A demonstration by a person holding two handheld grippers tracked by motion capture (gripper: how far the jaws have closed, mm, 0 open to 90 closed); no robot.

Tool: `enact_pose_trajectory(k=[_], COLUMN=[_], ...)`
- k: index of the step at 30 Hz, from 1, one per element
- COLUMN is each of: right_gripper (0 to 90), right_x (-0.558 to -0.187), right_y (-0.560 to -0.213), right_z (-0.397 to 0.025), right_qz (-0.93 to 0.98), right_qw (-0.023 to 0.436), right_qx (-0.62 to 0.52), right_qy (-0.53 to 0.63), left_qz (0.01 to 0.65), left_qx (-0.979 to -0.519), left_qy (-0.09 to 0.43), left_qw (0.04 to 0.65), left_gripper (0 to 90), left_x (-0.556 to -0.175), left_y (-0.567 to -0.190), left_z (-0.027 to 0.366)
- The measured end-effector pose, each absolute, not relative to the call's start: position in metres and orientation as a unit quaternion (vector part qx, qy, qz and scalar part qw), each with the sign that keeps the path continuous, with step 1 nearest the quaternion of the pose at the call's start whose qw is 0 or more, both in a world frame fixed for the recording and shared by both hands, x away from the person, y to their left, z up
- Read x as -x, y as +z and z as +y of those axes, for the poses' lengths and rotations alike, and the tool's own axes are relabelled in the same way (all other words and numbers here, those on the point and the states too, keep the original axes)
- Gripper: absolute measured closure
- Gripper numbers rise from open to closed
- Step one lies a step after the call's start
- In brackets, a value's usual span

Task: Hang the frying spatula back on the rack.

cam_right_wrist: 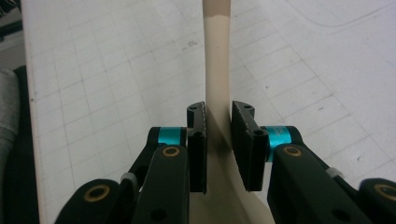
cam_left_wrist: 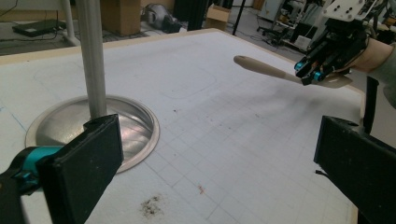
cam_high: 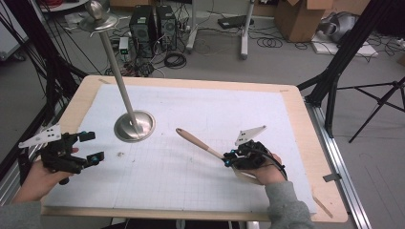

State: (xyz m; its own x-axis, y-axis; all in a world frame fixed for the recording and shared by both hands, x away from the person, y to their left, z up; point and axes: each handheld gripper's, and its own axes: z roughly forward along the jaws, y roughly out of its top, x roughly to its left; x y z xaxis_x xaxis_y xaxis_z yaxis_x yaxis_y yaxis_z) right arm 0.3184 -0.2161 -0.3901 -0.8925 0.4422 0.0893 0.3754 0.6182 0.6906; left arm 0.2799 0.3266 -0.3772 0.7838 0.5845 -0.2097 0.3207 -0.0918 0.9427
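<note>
A beige spatula (cam_high: 198, 142) with a pale wooden handle is held just above the white gridded mat (cam_high: 191, 186), handle pointing to the far left. My right gripper (cam_high: 228, 159) is shut on its neck, and the blade end sits under the hand. In the right gripper view the spatula (cam_right_wrist: 217, 60) runs straight up between the closed jaws of the right gripper (cam_right_wrist: 218, 121). My left gripper (cam_high: 91, 146) is at the mat's left edge, open and empty. Through the wide gap of the left gripper (cam_left_wrist: 219, 158) I see the spatula (cam_left_wrist: 266, 70) and the right gripper (cam_left_wrist: 310, 74) across the mat.
A metal stand with a round dished base (cam_high: 125, 129) and a tall leaning pole (cam_high: 117, 76) stands at the mat's left centre, close ahead of the left gripper. A small dark smudge of crumbs (cam_left_wrist: 150, 205) lies near the base (cam_left_wrist: 135, 133). Tripod legs and cables surround the table.
</note>
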Motion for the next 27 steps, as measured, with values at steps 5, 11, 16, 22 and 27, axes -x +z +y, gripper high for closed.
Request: enact_pose_trajectory(k=[5, 11, 16, 22, 27], right_gripper=[77.0, 77.0, 77.0, 77.0, 77.0], right_x=[-0.32, -0.322, -0.323, -0.326, -0.329], right_y=[-0.385, -0.376, -0.367, -0.355, -0.345], right_z=[-0.22, -0.222, -0.222, -0.22, -0.219], right_qz=[0.889, 0.881, 0.876, 0.867, 0.866], right_qw=[0.036, 0.038, 0.035, 0.038, 0.044], right_qx=[-0.226, -0.218, -0.212, -0.207, -0.201], right_qy=[0.397, 0.419, 0.432, 0.451, 0.456], left_qz=[0.31, 0.309, 0.308, 0.305, 0.304], left_qx=[-0.731, -0.733, -0.732, -0.731, -0.731], left_qy=[0.108, 0.106, 0.108, 0.112, 0.113], left_qw=[0.599, 0.597, 0.599, 0.601, 0.601], left_gripper=[1.8, 1.8, 1.8, 1.8, 1.8], left_x=[-0.28, -0.281, -0.28, -0.28, -0.279], left_y=[-0.378, -0.379, -0.379, -0.379, -0.379], left_z=[0.326, 0.325, 0.326, 0.326, 0.326])
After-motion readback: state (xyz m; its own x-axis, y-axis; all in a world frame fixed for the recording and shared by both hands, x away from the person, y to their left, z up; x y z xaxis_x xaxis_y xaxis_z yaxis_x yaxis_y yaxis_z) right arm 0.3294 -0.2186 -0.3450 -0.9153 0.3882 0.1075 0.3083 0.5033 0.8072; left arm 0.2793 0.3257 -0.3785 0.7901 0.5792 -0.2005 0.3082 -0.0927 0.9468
